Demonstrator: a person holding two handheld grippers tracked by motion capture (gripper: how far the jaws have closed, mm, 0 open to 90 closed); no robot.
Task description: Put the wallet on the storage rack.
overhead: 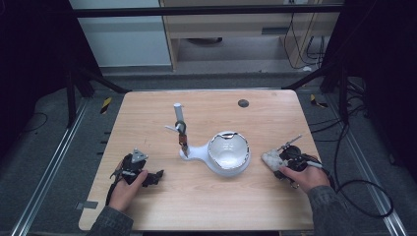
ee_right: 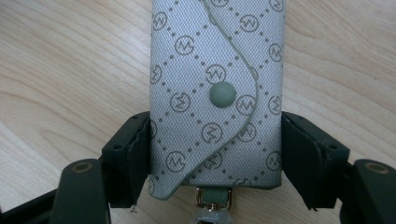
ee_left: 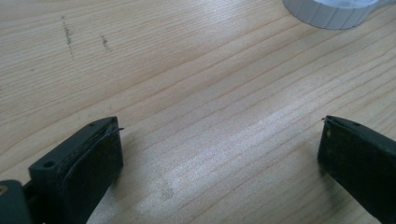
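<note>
On table's right, right tongs (ee_right: pixel 215 154) clamped on grey key pouch (ee_right: pixel 217 93), left tongs (ee_left: pixel 219 158) spread wide.

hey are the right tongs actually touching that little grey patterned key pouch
Touching. In the right gripper view both black jaws of the right tongs press flat against the sides of the key pouch, with no gap on either side.

R tool (overhead: pixel 278 160) clamped on pale pouch (overhead: pixel 270 158); L tool (overhead: pixel 156 176) on table (overhead: pixel 206 206).

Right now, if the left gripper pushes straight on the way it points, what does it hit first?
Bare table first; the left gripper is open with nothing between its jaws. Farther along that line, slightly right, sits the white ribbed base, probably the first obstacle, though depth is unclear.
</note>
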